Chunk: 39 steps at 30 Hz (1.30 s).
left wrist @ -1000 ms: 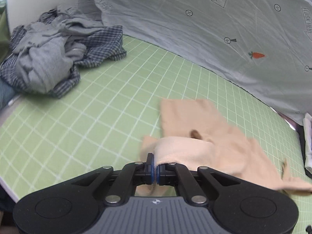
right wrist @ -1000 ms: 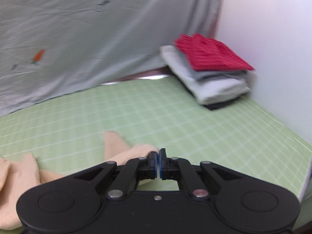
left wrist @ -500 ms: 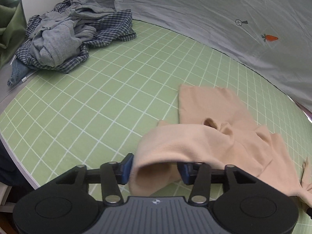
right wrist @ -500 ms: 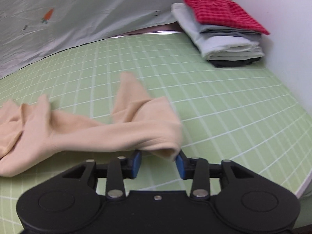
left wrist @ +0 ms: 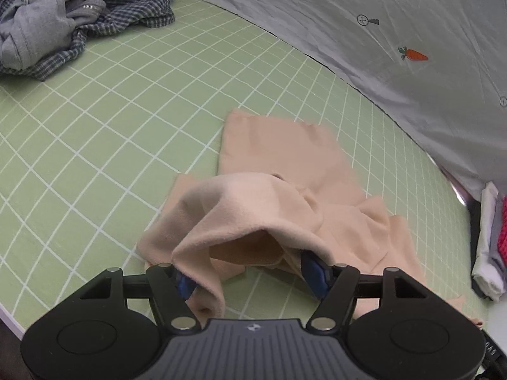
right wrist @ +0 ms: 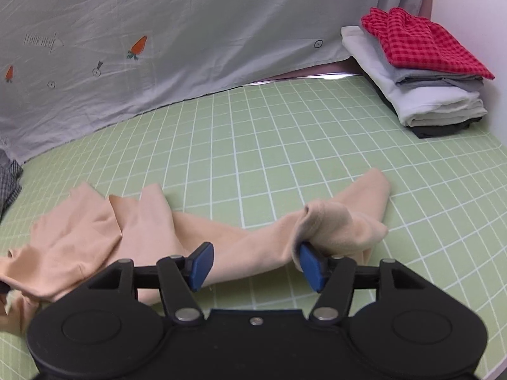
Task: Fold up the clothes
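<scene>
Pile (left wrist: 63, 22): we see unfolded grey and checked clothes heaped at the far left corner of the bench (left wrist: 111, 120).

Left hand-held gripper (left wrist: 250, 277): we have its jaws spread wide; a fold of the garment (left wrist: 285, 164) drapes over both blue pads (left wrist: 312, 272) but nothing is pinched.

Garment: the peach piece lies rumpled along the near edge of the bench, mid-width, one flat panel reaching toward the back sheet (left wrist: 380, 31), a bunched hump at our left jaws.

Right hand-held gripper (right wrist: 255, 266): also wide open; we grip nothing, though a curled end of the garment (right wrist: 336, 224) rests against the right pad (right wrist: 312, 266).

Stack (right wrist: 418, 72): folded items, red check on top, sit at the far right corner.

Risk, left: we judge that pulling back could drag the draped fold along, since it hangs on the pads, and undo the lay.

Risk, right: the curled end may snag the same way and twist the sleeve-like strip.

Risk, shape: we think creases stay uneven unless we flatten the hump before the next fold.
</scene>
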Each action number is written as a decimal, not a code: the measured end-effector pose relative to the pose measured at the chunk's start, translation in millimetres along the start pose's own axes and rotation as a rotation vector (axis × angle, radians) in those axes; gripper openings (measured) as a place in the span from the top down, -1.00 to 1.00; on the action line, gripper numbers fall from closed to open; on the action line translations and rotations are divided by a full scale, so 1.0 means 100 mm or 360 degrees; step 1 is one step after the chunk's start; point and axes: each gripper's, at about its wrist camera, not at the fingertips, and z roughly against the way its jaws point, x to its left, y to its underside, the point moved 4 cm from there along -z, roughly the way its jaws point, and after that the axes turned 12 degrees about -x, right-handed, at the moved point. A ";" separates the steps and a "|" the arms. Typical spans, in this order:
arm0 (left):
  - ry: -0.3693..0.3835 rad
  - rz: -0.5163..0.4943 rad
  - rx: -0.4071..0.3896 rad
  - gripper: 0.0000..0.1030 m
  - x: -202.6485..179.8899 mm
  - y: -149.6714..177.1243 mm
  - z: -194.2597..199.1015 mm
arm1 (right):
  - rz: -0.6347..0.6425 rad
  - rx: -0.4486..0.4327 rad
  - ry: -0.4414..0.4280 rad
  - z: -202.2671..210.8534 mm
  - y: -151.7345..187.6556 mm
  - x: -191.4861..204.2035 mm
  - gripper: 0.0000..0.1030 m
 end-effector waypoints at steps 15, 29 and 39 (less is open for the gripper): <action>-0.0115 0.0245 -0.0167 0.79 0.65 -1.13 -0.33 | -0.0139 0.0018 0.0198 -0.13 0.01 0.25 -0.19; -0.0279 0.0105 -0.0059 -0.40 0.73 -0.97 -0.68 | 0.0124 0.0207 0.0153 -0.89 0.05 0.51 -0.38; -0.0275 0.0062 -0.0059 -0.42 0.53 -0.84 -0.58 | 0.0297 0.0297 -0.0099 -1.15 0.22 0.63 -0.57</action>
